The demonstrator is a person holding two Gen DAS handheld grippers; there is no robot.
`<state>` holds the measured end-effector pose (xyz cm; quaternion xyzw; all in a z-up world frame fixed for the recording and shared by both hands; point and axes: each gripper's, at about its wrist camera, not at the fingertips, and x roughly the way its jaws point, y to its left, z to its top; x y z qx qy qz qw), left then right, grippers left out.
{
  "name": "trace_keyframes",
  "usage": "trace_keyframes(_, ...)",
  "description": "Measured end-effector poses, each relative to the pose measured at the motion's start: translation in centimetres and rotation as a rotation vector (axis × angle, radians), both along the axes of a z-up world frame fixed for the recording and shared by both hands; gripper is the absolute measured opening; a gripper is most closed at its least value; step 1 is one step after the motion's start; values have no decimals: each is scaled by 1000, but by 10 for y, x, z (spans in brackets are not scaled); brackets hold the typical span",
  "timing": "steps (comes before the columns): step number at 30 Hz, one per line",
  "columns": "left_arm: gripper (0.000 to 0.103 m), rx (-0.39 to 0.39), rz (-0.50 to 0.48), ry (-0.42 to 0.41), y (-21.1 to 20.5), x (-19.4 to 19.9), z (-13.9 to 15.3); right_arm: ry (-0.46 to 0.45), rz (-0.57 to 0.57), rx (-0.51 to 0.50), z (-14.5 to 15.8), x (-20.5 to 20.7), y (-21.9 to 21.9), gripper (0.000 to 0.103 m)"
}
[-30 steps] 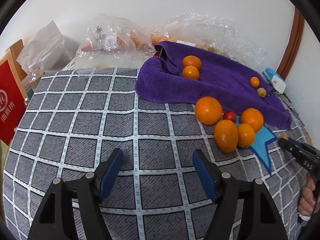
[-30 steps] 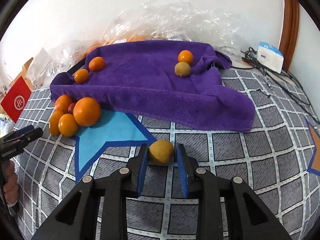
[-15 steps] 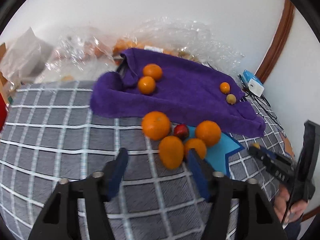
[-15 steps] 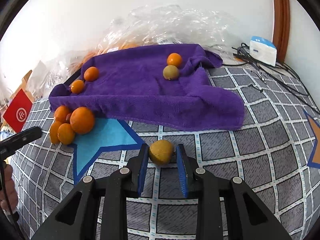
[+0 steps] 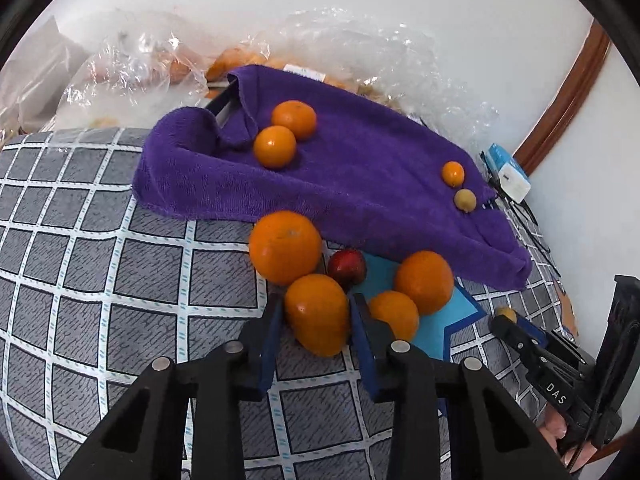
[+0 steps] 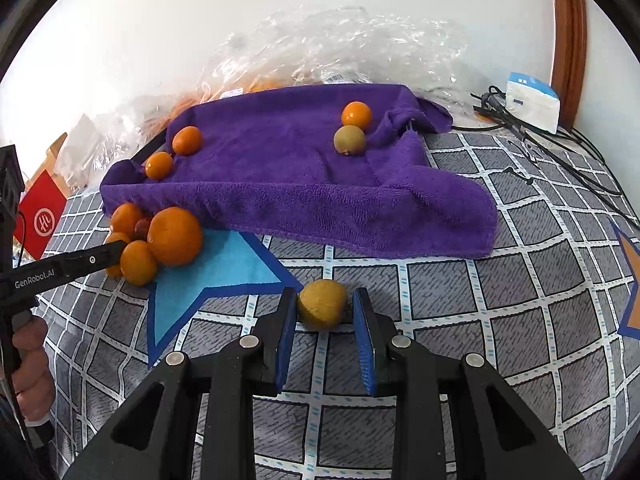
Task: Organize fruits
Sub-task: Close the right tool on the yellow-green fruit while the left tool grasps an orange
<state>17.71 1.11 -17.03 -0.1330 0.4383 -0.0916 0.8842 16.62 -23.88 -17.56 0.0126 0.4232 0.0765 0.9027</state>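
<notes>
The left gripper is closing its blue fingers around an oval orange lying on the grid-patterned cloth, at the six o'clock edge of a cluster of oranges and one small red fruit. The right gripper is pinching a dull yellow fruit, which is sitting on the cloth just beside the blue star. At twelve o'clock, a purple towel is carrying four small fruits.

Right tongs clamped on yellow fruit
</notes>
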Motion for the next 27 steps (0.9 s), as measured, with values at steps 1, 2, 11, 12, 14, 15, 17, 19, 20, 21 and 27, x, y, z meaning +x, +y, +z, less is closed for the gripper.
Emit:
trace_keyframes(1, 31, 7, 3, -2, 1, -2, 2, -1, 1, -1, 0, 0, 0, 28)
trace_keyframes(2, 31, 18, 4, -6, 2, -5, 5, -1, 1, 0, 0, 0, 0, 28)
trace_keyframes(11, 32, 186, -15, -13, 10, -21, 2, -3, 2, -28, 1, 0, 2, 28)
trace_keyframes(12, 32, 176, -12, -12, 11, -20, 0, -3, 2, -30, 0, 0, 3, 28)
trace_keyframes(14, 32, 156, 2, -32, 14, -20, -1, -4, 2, -35, 0, -1, 3, 28)
trace_keyframes(15, 32, 147, 11, -36, 15, -20, -2, -5, 2, -38, 0, -1, 4, 28)
trace_keyframes(17, 32, 136, 17, -51, 17, -23, -2, -7, 1, -38, 1, -1, 4, 28)
trace_keyframes(19, 31, 135, 15, -66, 18, -25, -3, -7, -1, -29, 1, -1, 4, 28)
trace_keyframes(20, 31, 131, 13, -68, 19, -27, -3, -8, -3, -24, 1, -1, 3, 28)
trace_keyframes(21, 31, 120, 11, -72, 20, -28, -2, -8, -5, -21, 1, -1, 2, 28)
trace_keyframes(27, 31, 101, 37, -106, 25, -33, 3, -33, -1, -3, 5, -5, 1, 28)
